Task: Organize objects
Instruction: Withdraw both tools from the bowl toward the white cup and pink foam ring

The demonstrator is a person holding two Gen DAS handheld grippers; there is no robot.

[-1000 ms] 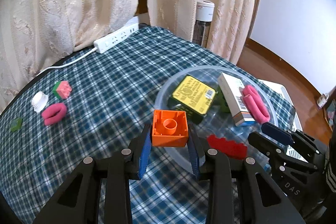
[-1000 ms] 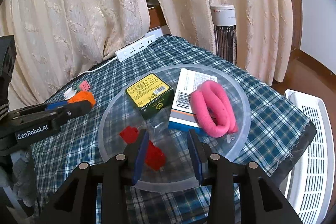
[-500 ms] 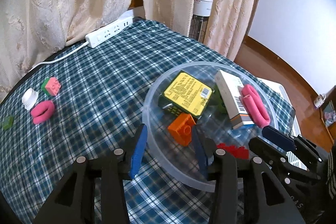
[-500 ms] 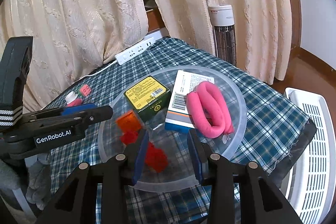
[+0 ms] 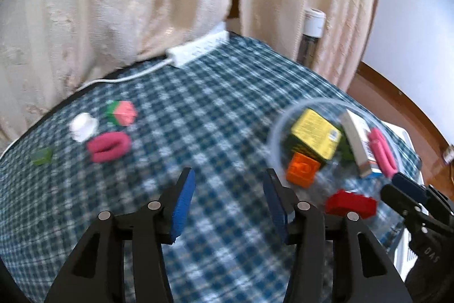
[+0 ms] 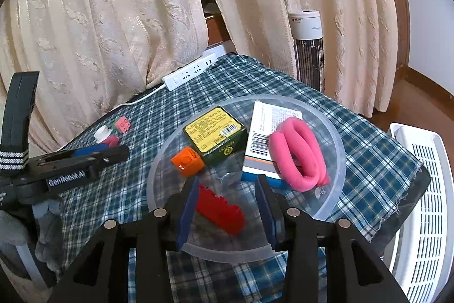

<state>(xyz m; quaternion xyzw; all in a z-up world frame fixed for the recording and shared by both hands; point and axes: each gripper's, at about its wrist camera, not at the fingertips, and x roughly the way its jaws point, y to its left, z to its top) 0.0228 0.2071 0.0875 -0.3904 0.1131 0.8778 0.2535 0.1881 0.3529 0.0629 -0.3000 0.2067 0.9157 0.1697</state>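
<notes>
A clear plastic bowl (image 6: 339, 132) on the checked tablecloth holds an orange brick (image 6: 187, 161), a red brick (image 6: 221, 210), a yellow-green box (image 6: 215, 132), a white carton (image 6: 269, 132) and a pink loop (image 6: 298, 154). The bowl also shows in the left wrist view (image 5: 276, 132). My left gripper (image 5: 228, 200) is open and empty over the cloth, left of the bowl. My right gripper (image 6: 225, 213) is open and empty above the bowl's near side. On the cloth at the left lie a dark pink loop (image 5: 109, 146), a pink-green brick (image 5: 122, 112), a white cap (image 5: 83, 126) and a green piece (image 5: 42, 156).
A white power strip (image 6: 191, 71) with its cable lies at the table's far edge, below cream curtains. A white tower fan (image 6: 308, 47) stands behind the table. A white slatted rack (image 6: 422, 206) sits on the floor to the right of the table.
My left gripper let the orange brick go into the bowl, then opened wide and swung left away from the bowl. My right gripper has stayed in place.
</notes>
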